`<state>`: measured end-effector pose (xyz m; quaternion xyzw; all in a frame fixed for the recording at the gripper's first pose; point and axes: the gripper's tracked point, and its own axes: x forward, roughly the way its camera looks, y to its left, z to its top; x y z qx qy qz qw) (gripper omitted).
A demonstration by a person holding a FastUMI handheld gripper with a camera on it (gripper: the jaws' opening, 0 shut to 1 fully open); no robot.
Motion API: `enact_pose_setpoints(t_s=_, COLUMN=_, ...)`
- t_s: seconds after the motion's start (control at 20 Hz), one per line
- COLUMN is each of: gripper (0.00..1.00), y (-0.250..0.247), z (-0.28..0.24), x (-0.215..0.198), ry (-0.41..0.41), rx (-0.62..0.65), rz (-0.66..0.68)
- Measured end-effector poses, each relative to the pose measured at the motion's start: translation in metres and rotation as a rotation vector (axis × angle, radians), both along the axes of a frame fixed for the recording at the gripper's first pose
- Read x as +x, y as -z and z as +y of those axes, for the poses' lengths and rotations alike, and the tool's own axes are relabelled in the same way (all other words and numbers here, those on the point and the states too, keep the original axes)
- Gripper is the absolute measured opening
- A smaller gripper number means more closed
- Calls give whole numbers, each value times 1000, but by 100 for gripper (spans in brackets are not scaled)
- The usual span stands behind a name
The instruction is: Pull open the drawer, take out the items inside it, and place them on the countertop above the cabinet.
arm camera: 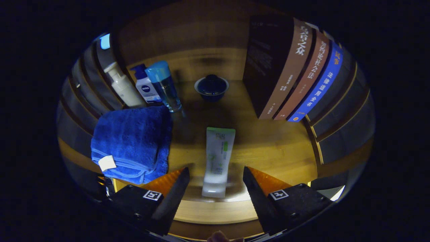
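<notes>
- Wooden surface (268,144) carries everything here, lit warm and dim.
- A pale tube (218,158) with green print lies flat on it, lengthwise between the fingers of the gripper (215,174), its cap end nearest.
- The gripper is spread wide, touching nothing; the tube sits apart from both fingers.
- A folded blue towel (132,143) lies beside the tube.
- Behind the towel stand a white pump bottle (122,87), a white and blue bottle (146,88) and a clear blue-capped bottle (166,87).
- Beyond the tube sits a dark blue bowl (211,88), seemingly lidded.
- Three books (295,67) stand upright next to it.
</notes>
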<state>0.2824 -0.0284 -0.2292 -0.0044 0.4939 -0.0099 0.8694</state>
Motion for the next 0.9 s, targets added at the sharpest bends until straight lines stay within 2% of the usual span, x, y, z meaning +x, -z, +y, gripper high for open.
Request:
enact_pose_setpoints(t_s=0.4, gripper=99, y=-82, z=32, x=-65, ry=-137, rx=63, rz=-327)
enact_pose_setpoints(t_s=0.55, gripper=99, y=-109, z=46, x=-101, ry=-153, rx=97, rz=-489)
enact_pose_setpoints(t_s=0.75, gripper=99, y=-106, z=45, x=-160, ry=-178, rx=53, rz=-644)
enact_pose_setpoints(t_s=0.9, gripper=99, y=-92, z=36, x=-200, ry=-143, rx=31, rz=-742)
